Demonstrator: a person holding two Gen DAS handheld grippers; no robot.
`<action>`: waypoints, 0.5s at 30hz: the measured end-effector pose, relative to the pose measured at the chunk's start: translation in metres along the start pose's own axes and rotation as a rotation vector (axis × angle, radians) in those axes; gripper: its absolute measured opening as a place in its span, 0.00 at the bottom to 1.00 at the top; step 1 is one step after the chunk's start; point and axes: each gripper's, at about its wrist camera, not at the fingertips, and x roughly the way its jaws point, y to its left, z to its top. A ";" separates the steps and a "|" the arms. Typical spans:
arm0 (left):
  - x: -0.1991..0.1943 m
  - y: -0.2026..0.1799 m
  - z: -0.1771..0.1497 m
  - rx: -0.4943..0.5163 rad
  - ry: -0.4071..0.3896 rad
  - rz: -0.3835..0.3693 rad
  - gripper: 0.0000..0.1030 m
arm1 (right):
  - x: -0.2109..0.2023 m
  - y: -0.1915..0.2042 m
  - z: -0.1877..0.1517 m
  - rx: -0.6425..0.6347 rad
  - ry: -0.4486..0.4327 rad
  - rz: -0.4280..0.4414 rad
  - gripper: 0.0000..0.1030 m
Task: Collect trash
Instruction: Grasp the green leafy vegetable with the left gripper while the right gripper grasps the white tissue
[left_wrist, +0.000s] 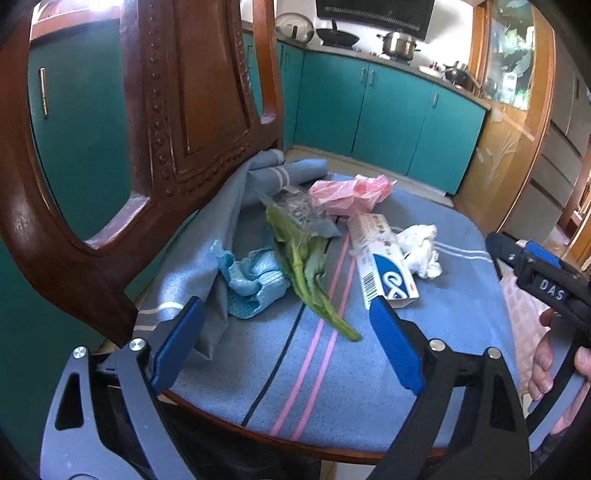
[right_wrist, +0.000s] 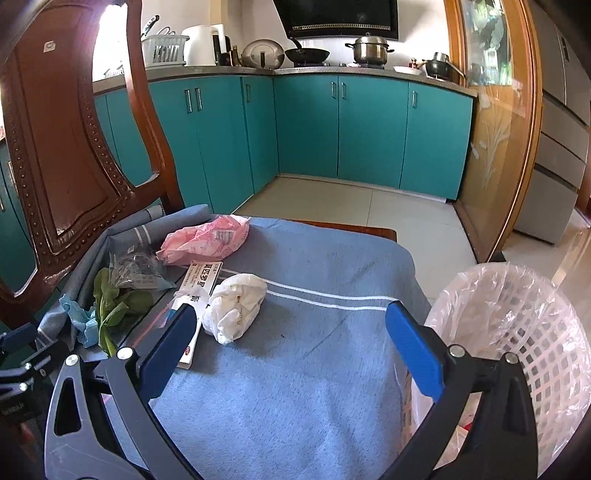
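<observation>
The left gripper (left_wrist: 286, 325) is hovering with its jaws spread wide and nothing between them, low over the near edge of a chair seat covered by a blue towel (left_wrist: 369, 387). Nearest to it, just ahead between the fingers, a green leaf (left_wrist: 306, 266) is lying with its stalk end pointing back toward the gripper. It is looking limp and light; the stalk is probably the firmest place to pinch, since the blade would likely tear or slip. Just to the left of the leaf a crumpled blue tissue (left_wrist: 255, 280) is sitting, soft and compressible, likely fine to squeeze anywhere on its bulk. Ahead of the right finger a small cardboard box (left_wrist: 384, 266) is lying flat; it seems stiff but crushable, best taken across its narrow sides. Beyond it to the right, a white tissue wad (left_wrist: 421, 251) is resting against the box. Farther ahead, a clear plastic wrapper (left_wrist: 299, 210) and a pink plastic bag (left_wrist: 351, 192) are lying, both appearing thin, slippery and nearly weightless.

The right gripper (right_wrist: 291, 336) is also standing released and empty. The white wad (right_wrist: 236, 306) is lying just ahead of its left finger, the closest piece to take. To its right, beside the seat, a lined white trash basket (right_wrist: 517, 332) is waiting.
</observation>
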 end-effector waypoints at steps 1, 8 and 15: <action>-0.001 0.000 0.000 -0.003 -0.004 -0.006 0.88 | 0.000 0.001 0.000 -0.002 -0.001 -0.001 0.97; 0.001 -0.005 0.001 0.044 0.007 0.000 0.70 | 0.003 0.002 0.002 -0.013 0.014 0.003 0.97; 0.007 0.004 0.003 0.015 0.054 -0.034 0.65 | 0.039 0.002 0.037 0.012 0.135 0.214 0.53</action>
